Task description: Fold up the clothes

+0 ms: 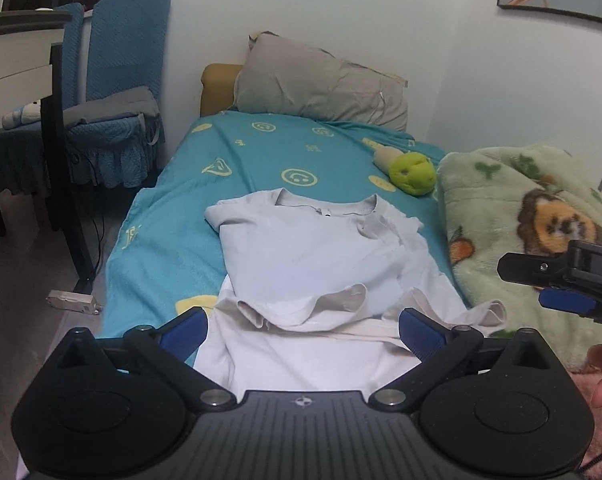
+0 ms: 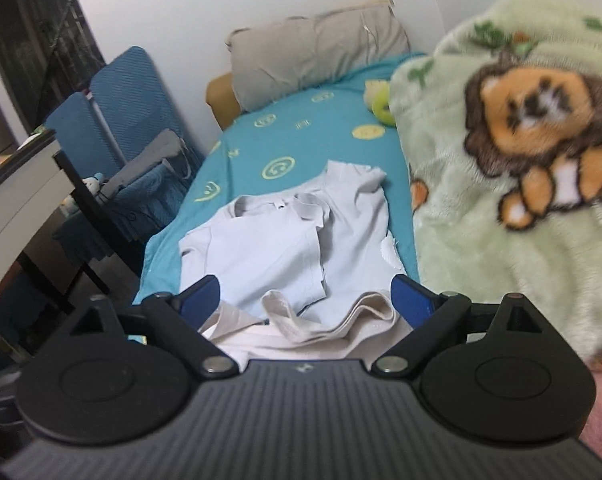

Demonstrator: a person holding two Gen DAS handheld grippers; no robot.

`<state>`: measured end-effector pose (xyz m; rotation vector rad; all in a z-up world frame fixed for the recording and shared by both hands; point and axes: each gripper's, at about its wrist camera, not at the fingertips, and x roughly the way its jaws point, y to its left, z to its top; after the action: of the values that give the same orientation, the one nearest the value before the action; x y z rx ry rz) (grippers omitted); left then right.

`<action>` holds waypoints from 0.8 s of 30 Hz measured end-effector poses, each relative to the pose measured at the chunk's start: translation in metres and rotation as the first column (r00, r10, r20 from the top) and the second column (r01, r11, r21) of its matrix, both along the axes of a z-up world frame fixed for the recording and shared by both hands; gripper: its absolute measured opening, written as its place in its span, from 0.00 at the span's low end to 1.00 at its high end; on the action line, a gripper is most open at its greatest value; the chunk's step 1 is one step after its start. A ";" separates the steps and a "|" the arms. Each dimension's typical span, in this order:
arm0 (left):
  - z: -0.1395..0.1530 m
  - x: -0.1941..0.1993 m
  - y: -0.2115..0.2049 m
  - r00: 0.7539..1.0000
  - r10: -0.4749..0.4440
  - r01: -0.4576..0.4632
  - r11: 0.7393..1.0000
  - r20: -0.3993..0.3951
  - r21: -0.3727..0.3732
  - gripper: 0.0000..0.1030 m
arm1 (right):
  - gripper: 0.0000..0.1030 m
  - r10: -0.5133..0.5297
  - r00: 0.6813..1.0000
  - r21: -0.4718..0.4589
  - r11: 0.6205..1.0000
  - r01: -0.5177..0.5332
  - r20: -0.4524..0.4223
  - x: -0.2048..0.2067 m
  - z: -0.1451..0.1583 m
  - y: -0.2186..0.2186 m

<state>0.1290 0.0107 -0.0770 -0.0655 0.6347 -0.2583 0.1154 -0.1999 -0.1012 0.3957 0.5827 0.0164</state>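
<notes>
We hold the left gripper [image 1: 303, 330] with jaws spread wide and empty, just above the near hem of the shirt [image 1: 317, 264]. The right gripper [image 2: 306, 300] is likewise wide open and empty, over the same near edge. The shirt lies partly folded on the bed [image 1: 173, 236], left of the blanket [image 1: 533, 216]. Its long axis runs near to far, collar pointing toward the far pillow [image 1: 321, 80].
</notes>
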 end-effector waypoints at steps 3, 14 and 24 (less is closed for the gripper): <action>0.006 -0.020 0.006 1.000 0.017 -0.017 1.000 0.003 -0.012 1.00 | 0.91 0.010 1.000 -0.007 1.000 -0.010 0.014 -0.016 0.006 0.002; 0.000 -0.047 0.016 0.998 0.065 -0.065 0.998 0.014 0.009 1.00 | 0.38 0.044 0.998 -0.103 0.994 -0.038 0.050 -0.027 0.012 0.015; -0.020 -0.040 0.029 0.982 0.121 -0.125 0.992 -0.143 -0.024 1.00 | 0.42 0.020 0.999 -0.085 0.996 -0.016 0.038 -0.024 0.012 0.014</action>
<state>0.0885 0.0393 -0.0972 -0.1553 0.7646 -0.1454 0.0909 -0.1858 -0.0895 0.3070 0.5467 0.0165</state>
